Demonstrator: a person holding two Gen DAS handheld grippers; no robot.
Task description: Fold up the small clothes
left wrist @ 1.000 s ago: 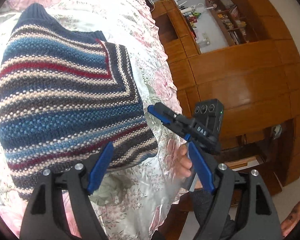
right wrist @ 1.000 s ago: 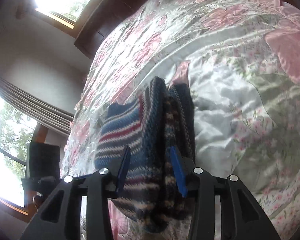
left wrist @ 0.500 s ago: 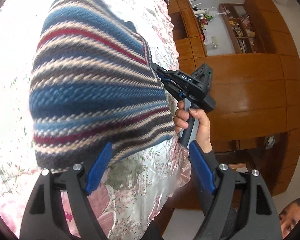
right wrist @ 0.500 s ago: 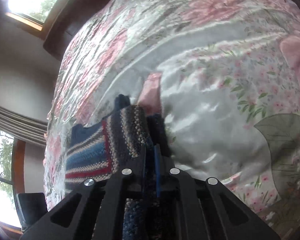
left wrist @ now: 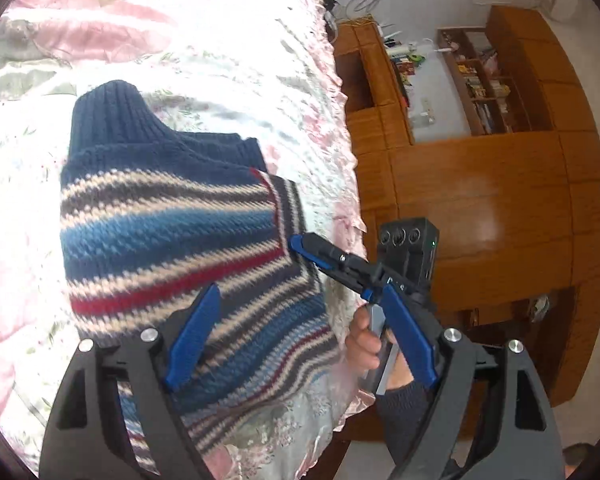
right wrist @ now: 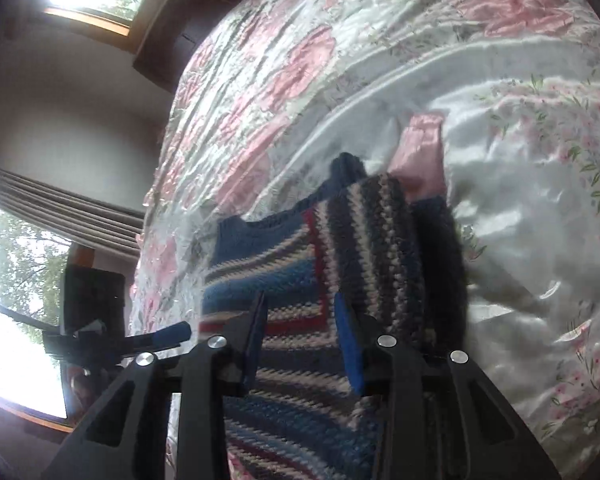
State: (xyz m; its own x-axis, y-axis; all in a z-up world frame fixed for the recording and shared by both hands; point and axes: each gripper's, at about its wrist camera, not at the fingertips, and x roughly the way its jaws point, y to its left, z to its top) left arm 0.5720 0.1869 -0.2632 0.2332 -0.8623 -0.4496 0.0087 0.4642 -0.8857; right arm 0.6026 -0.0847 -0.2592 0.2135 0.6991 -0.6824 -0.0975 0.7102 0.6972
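- A small striped sweater [left wrist: 172,240] lies folded on the bed [left wrist: 220,40], close to the bed's edge. It has blue, red, cream and grey stripes and a dark blue neck.
- One part of the sweater is folded over the top, so its stripes run the other way.
- The left gripper [left wrist: 296,340] hangs over the near end of the sweater. Its blue fingers [left wrist: 192,336] are spread wide and hold nothing.
- The right gripper [right wrist: 300,340] is at the sweater's side edge. Its fingers are parted a bit and grip nothing.
- A hand [left wrist: 366,340] holds the right gripper's handle.
- A wooden cabinet [left wrist: 480,220] stands beside the bed.
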